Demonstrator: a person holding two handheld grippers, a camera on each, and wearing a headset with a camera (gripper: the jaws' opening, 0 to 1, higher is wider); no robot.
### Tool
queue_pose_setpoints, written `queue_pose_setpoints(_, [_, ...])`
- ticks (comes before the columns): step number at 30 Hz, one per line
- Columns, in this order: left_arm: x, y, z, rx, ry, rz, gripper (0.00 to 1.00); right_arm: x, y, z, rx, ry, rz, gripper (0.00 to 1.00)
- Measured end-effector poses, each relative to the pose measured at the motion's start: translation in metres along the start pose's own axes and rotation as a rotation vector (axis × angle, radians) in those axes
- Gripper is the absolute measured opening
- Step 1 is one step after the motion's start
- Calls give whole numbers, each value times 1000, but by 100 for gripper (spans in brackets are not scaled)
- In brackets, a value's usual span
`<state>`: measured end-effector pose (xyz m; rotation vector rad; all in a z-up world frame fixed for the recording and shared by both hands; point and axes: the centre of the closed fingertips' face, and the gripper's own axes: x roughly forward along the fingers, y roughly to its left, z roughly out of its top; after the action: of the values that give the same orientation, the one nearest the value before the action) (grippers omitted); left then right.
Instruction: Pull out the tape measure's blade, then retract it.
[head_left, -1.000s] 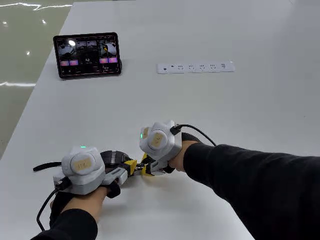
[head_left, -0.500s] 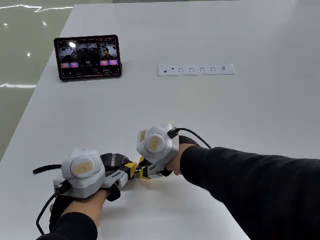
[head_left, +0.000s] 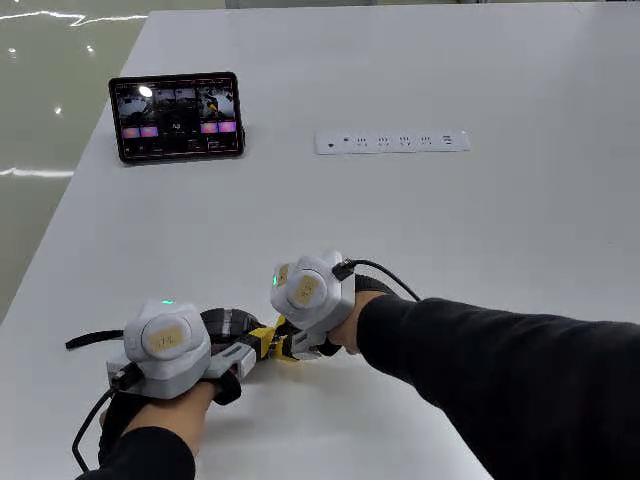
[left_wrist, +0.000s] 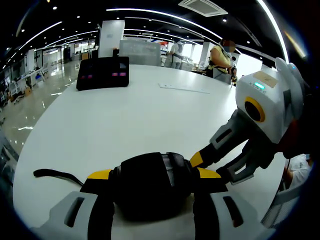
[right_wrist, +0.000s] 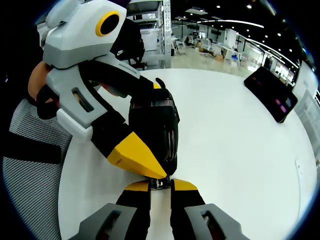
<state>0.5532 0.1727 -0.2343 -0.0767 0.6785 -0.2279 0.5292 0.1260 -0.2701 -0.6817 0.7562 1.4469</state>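
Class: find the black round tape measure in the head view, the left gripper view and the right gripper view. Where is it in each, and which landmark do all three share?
Head view: the black round tape measure, low, left of centre.
Left gripper view: bottom centre, between that view's own jaws.
Right gripper view: centre, just above that view's own jaws.
Shared landmark: the black rectangular tablet, standing farther back.

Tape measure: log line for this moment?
left gripper: shut on tape measure | right gripper: shut on blade tip | pull: not started
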Motion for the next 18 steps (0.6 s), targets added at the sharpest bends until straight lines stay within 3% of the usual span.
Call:
queue_pose_setpoints(11, [0,0,0,3,2,-3,60,0,0,1,36,2,-11,12])
queue_pose_setpoints(18, [1,0,2,-4,-8,3,62,1,0,2,16,1,-21,13])
